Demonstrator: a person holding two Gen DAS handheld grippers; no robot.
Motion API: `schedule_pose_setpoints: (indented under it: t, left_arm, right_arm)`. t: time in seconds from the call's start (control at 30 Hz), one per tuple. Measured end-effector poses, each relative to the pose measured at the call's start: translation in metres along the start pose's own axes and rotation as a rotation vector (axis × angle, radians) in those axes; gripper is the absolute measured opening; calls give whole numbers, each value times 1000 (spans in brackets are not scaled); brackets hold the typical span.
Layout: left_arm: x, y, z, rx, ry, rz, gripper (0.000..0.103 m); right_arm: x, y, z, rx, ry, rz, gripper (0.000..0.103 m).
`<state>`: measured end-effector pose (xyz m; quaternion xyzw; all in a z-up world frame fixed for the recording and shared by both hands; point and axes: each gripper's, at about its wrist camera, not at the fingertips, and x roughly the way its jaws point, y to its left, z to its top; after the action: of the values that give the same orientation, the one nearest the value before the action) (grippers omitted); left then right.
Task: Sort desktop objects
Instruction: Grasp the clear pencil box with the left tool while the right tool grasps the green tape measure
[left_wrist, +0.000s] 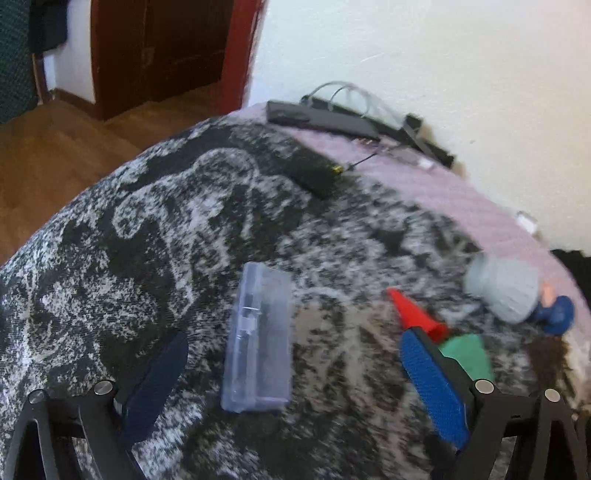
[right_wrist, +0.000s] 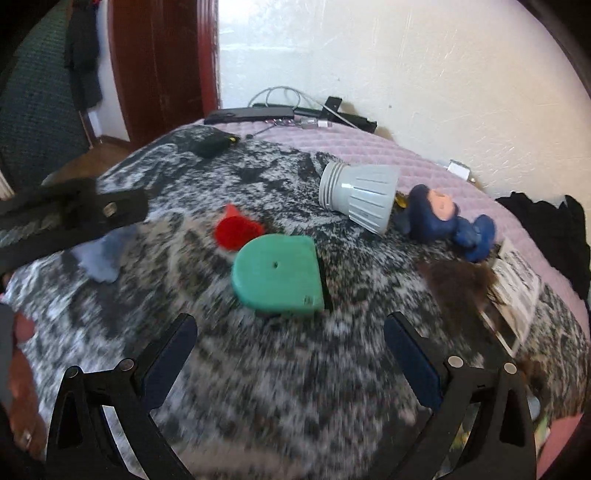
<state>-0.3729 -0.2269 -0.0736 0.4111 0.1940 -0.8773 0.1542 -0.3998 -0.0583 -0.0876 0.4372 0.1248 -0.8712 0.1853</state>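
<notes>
My left tongs (left_wrist: 291, 354): jaws spread wide, holding nothing, hovering low over the black-and-white patterned cloth (left_wrist: 129, 229).
Clear plastic case (left_wrist: 258, 339): lies flat on the cloth between my left fingers, touching neither blue pad; a slim pen-like thing shows inside, too blurred to name.
My right tongs (right_wrist: 291, 339): jaws wide apart, empty, just short of the green piece.
Green D-shaped piece (right_wrist: 277, 273): flat on the cloth ahead of my right fingers, centred between them, rounded side to the left; in the left view it peeks out behind my right-side pad (left_wrist: 467, 354).
Red cone (right_wrist: 236, 229): on its side just behind the green piece, open mouth toward my right camera; whether they touch I cannot tell.
Grey ribbed lamp housing (right_wrist: 364, 195): on its side farther back to the right, narrow threaded end pointing left.
Blue figurine (right_wrist: 443, 221): lying just right of the grey housing, close against its wide end.
Brown tuft (right_wrist: 458, 284): on the cloth in front of the figurine.
Printed paper (right_wrist: 517, 280): right of the tuft, near the cloth's edge.
Black pouch (left_wrist: 314, 170): far back on the cloth, by the pink quilted cover (left_wrist: 424, 184).
Black bars and grey cable (left_wrist: 325, 118): along the wall at the back.
My hand (right_wrist: 18, 387): at the left edge of the right view, a ring on one finger.
</notes>
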Motion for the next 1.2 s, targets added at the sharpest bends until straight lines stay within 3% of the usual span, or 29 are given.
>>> schedule_pose_setpoints:
  t: [0.13, 0.37, 0.5, 0.57, 0.6, 0.63, 0.67, 0.7, 0.83, 0.97, 1.2]
  left_arm:
    - [16, -6, -3, 27, 0, 93, 96]
    - [43, -14, -13, 45, 26, 171, 96]
    - [46, -18, -11, 54, 3, 203, 96]
    - [48, -20, -11, 67, -4, 198, 96]
    - [48, -21, -12, 77, -8, 176, 86]
    - [47, -21, -12, 89, -12, 160, 58]
    - [44, -24, -12, 112, -19, 185, 37]
    - [41, -27, -12, 136, -26, 211, 24]
    - [25, -27, -14, 137, -42, 256, 24]
    - [5, -25, -20, 118, -19, 235, 24]
    - [-75, -37, -63, 178, -42, 212, 24]
  right_arm:
    - [27, -11, 7, 47, 10, 39, 98]
    - [38, -14, 16, 64, -31, 77, 94]
    - [37, -5, 18, 26, -49, 71, 84]
    - [36, -2, 18, 11, -56, 75, 72]
    - [34, 1, 17, 1, -63, 84, 60]
    - [32, 3, 16, -9, -67, 84, 60]
    - [31, 5, 15, -17, -68, 81, 60]
    - [30, 6, 14, -21, -69, 85, 60]
    - [17, 7, 4, -25, -61, 98, 60]
    - [-9, 11, -23, -35, -38, 100, 60]
    - [-77, 15, -92, -39, -1, 95, 60]
